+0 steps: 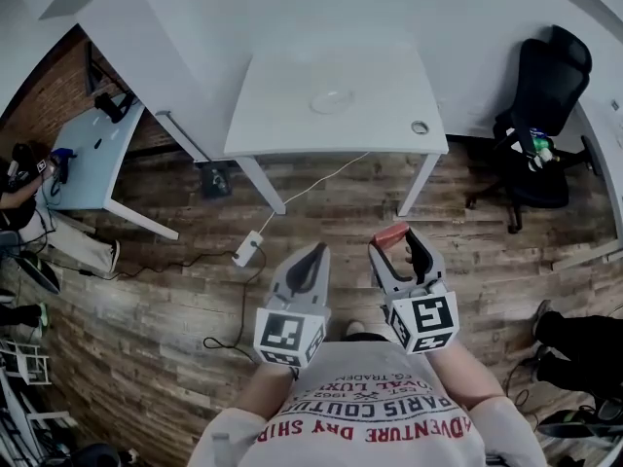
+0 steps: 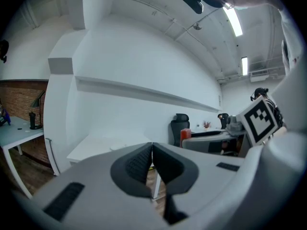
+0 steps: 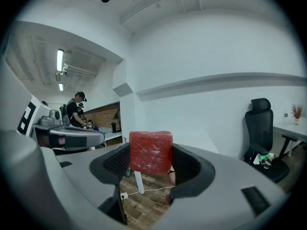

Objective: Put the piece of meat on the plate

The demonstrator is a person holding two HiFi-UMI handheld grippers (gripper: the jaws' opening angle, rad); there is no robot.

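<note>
The right tongs (image 1: 395, 247) are clamped on the red piece of meat (image 3: 150, 152), held over the wooden floor (image 1: 165, 290). The left tongs (image 2: 152, 151) are pressed together, empty. Well apart, on the white worktop (image 1: 282, 115), sits what looks like a pale plate (image 1: 331, 101).

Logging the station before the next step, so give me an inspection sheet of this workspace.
Surface: white rectangular table, ahead of the person.
Job's things: pale round plate on it; red cube-shaped piece of meat in the right tool.
Clutter: small ring near the table's corner, unidentifiable.
Tools: left tool shut, empty; right tool shut on the meat.
Cables: white cable from table to white floor block; black cable beside.
Surroundings: wooden plank floor, black office chair.
</note>
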